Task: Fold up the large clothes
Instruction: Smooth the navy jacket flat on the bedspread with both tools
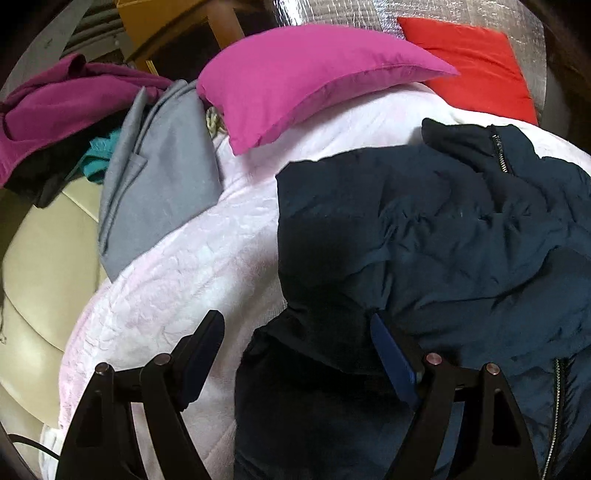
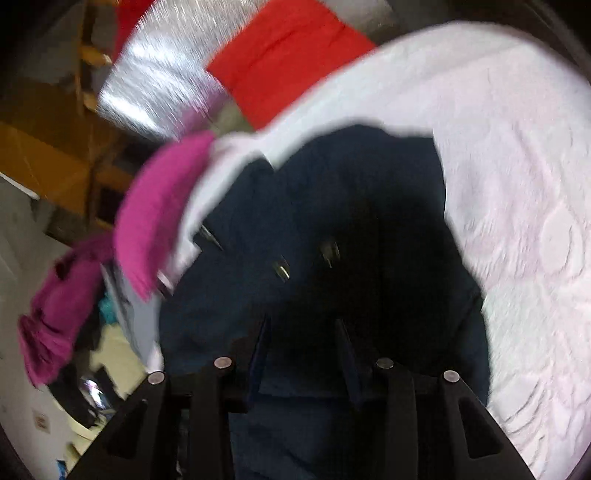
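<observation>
A navy padded jacket [image 1: 443,240] with a zip lies crumpled on a pale quilted bed cover [image 1: 177,280]. My left gripper [image 1: 295,321] stands wide open over the jacket's near left edge. Its right pad [image 1: 391,362] rests against the fabric and its left finger [image 1: 199,350] is over the cover. In the blurred right wrist view the jacket [image 2: 351,203] fills the middle. My right gripper [image 2: 302,323] has its jaws narrow, with dark jacket fabric bunched between the pads down to the base.
A pink pillow [image 1: 295,77] and a red pillow [image 1: 476,62] lie at the far side against silver foil [image 1: 351,14]. A grey garment [image 1: 162,177], a magenta one [image 1: 62,107] and a teal cloth [image 1: 98,158] are piled at the left over a cream seat [image 1: 40,258].
</observation>
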A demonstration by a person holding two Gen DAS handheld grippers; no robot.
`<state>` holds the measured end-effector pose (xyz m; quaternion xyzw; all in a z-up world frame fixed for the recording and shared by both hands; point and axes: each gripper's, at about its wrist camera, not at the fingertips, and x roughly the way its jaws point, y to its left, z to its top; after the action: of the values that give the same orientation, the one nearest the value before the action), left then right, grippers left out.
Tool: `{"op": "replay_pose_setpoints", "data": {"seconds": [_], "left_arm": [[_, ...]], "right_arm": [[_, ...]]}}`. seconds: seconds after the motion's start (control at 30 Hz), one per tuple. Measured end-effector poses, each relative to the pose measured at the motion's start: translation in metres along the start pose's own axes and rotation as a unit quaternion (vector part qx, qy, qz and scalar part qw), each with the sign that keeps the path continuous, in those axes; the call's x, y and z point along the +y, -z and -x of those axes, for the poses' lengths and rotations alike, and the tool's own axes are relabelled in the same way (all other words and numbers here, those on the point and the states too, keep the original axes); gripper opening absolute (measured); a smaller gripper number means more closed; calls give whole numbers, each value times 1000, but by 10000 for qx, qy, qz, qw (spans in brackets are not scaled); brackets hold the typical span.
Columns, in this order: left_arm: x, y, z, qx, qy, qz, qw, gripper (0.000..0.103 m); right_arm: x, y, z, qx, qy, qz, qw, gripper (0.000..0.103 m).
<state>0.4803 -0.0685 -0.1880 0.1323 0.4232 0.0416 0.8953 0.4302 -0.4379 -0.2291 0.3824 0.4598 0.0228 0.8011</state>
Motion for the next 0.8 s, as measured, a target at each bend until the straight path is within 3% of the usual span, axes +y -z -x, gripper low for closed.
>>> {"op": "replay_pose_setpoints", "data": {"seconds": [0.23,0.47,0.6,0.8], "left_arm": [[0,2,49,-671,57,-65,9977,82],[0,14,95,-1098,198,-21,9938,82],[1,26,120,-1258,357,66,9914,82],[3,38,145,-1379,450,163,9893,82]], "right_arm": [[9,13,23,-123,36,242,9996,38],[22,37,65,-246,-29,431,9988,39],[28,50,91,-437,-149,506,9976,50],[23,76,125,-624,-259,562,9961,50]]}}
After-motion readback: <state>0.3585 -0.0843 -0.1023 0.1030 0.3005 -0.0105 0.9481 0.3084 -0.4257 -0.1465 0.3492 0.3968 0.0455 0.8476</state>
